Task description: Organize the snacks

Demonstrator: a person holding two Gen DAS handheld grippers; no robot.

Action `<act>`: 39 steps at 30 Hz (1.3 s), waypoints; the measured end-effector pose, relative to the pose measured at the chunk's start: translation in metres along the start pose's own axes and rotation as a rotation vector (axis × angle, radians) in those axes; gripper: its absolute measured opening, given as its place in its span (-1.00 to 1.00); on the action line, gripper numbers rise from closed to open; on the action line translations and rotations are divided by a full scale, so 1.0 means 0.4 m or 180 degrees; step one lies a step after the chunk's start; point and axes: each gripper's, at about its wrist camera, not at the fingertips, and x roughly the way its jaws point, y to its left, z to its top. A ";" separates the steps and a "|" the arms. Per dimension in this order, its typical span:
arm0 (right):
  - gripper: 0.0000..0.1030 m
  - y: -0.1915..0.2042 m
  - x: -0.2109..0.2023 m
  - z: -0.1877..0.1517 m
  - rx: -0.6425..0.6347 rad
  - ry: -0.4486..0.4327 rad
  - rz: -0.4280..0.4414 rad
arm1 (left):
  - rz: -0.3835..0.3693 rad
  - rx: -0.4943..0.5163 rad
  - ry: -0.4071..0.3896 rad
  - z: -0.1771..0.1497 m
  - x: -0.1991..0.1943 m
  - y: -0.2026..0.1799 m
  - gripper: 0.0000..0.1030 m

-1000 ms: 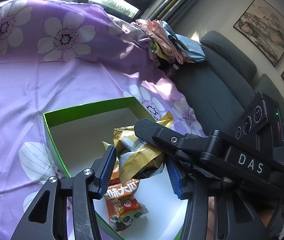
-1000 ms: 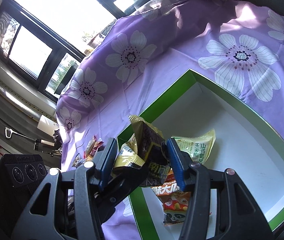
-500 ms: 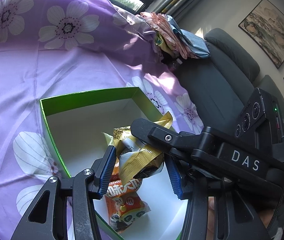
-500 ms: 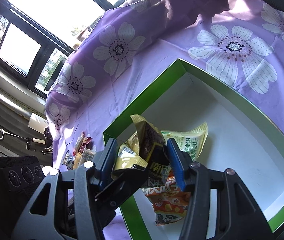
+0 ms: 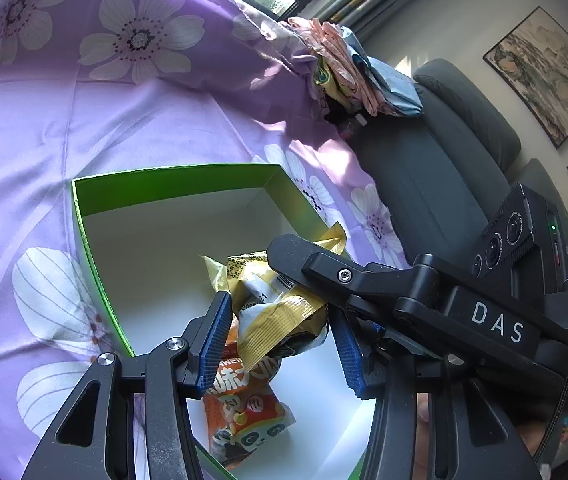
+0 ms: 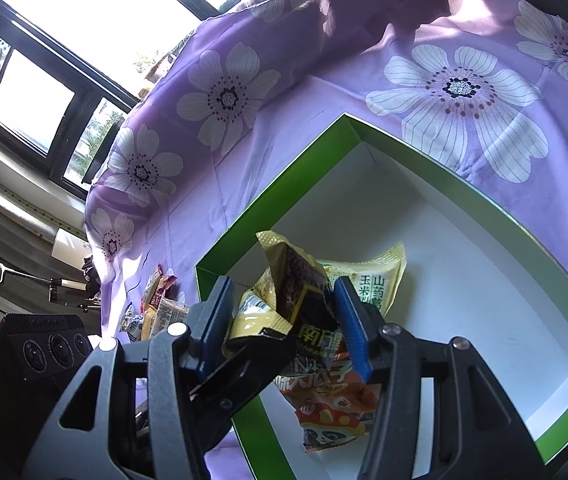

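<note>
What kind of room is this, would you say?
Most likely a home living room. A dark grey sofa stands under framed landscape paintings, a large window lets in daylight, and a purple flowered cloth covers the work surface.

Home: sofa, framed paintings

Left tongs and right tongs angle downward, both clamped.
</note>
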 end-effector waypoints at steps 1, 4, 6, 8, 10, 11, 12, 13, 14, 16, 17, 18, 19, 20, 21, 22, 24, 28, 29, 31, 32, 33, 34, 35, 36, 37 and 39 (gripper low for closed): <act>0.06 -0.001 0.001 -0.001 0.0007 0.0010 0.0004 | -0.0008 -0.0003 0.0006 -0.002 0.000 0.002 -0.03; 0.08 -0.004 0.003 -0.001 0.0031 0.0028 0.0004 | -0.0019 -0.0036 0.0005 -0.002 0.003 0.004 -0.03; 0.09 -0.005 0.004 -0.002 0.0035 0.0034 0.0000 | -0.0021 -0.0034 0.0005 -0.002 0.003 0.004 -0.03; 0.11 -0.006 0.004 -0.002 0.0043 0.0040 0.0005 | -0.0023 -0.0037 0.0009 -0.002 0.003 0.004 -0.03; 0.13 -0.008 0.006 -0.001 0.0058 0.0050 0.0005 | -0.0017 -0.0036 0.0006 -0.002 0.004 0.004 -0.03; 0.15 -0.009 0.008 -0.001 0.0064 0.0057 0.0001 | -0.0011 -0.0028 0.0008 -0.003 0.004 0.004 -0.03; 0.15 -0.011 0.009 -0.001 0.0069 0.0064 0.0002 | -0.0003 -0.0022 0.0008 -0.004 0.004 0.004 -0.03; 0.16 -0.012 0.010 -0.001 0.0080 0.0069 0.0005 | 0.0006 -0.0022 0.0009 -0.004 0.005 0.003 -0.03; 0.16 -0.013 0.010 -0.001 0.0092 0.0073 0.0005 | 0.0014 -0.0023 0.0009 -0.004 0.006 0.001 -0.03; 0.20 -0.014 0.009 -0.002 0.0105 0.0064 -0.0010 | 0.0025 -0.0032 0.0003 -0.005 0.005 -0.001 -0.03; 0.23 -0.013 0.007 -0.002 0.0102 0.0054 -0.0031 | 0.0034 -0.0035 0.0006 -0.004 0.007 -0.003 -0.03; 0.24 -0.012 0.006 -0.002 0.0096 0.0044 -0.0053 | 0.0037 -0.0038 0.0009 -0.004 0.007 -0.003 -0.03; 0.28 -0.012 0.006 -0.001 0.0095 0.0031 -0.0076 | 0.0035 -0.0043 0.0008 -0.005 0.006 -0.003 -0.03; 0.30 -0.012 0.005 -0.001 0.0099 0.0018 -0.0085 | 0.0017 -0.0045 0.0014 -0.004 0.005 -0.003 -0.03; 0.31 -0.013 0.004 -0.001 0.0102 0.0013 -0.0076 | -0.0010 -0.0049 0.0024 -0.004 0.004 -0.002 -0.03; 0.34 -0.012 0.003 0.000 0.0104 -0.0001 -0.0074 | -0.0029 -0.0054 0.0027 -0.004 0.002 -0.001 -0.03; 0.36 -0.012 -0.002 0.002 0.0099 -0.0042 -0.0090 | -0.0031 -0.0041 0.0010 -0.004 -0.006 -0.003 -0.03; 0.42 -0.009 -0.010 0.004 0.0086 -0.0133 -0.0149 | -0.0001 0.0005 -0.0090 -0.006 -0.038 -0.007 -0.03; 0.43 -0.010 -0.011 0.005 0.0085 -0.0152 -0.0150 | -0.0012 -0.0003 -0.0123 -0.007 -0.048 -0.004 -0.03; 0.44 -0.008 -0.015 0.004 0.0069 -0.0185 -0.0143 | -0.0052 -0.0041 -0.0185 -0.013 -0.069 0.005 -0.03; 0.46 -0.005 -0.018 0.005 0.0058 -0.0212 -0.0145 | -0.0066 -0.0055 -0.0210 -0.015 -0.080 0.010 -0.03; 0.46 -0.002 -0.022 0.005 0.0041 -0.0248 -0.0159 | -0.0066 -0.0066 -0.0234 -0.018 -0.093 0.016 -0.03; 0.46 0.003 -0.026 0.005 0.0020 -0.0295 -0.0181 | -0.0048 -0.0078 -0.0261 -0.019 -0.107 0.022 -0.03; 0.48 0.008 -0.031 0.005 -0.0005 -0.0343 -0.0203 | -0.0036 -0.0093 -0.0296 -0.021 -0.123 0.028 -0.03; 0.48 0.013 -0.036 0.004 -0.0031 -0.0391 -0.0218 | -0.0032 -0.0108 -0.0331 -0.022 -0.140 0.035 -0.03; 0.50 0.019 -0.040 0.003 -0.0060 -0.0433 -0.0226 | -0.0027 -0.0114 -0.0359 -0.024 -0.159 0.042 -0.03; 0.57 0.031 -0.040 0.002 -0.0140 -0.0476 -0.0242 | 0.0037 -0.0105 -0.0419 -0.025 -0.198 0.058 0.02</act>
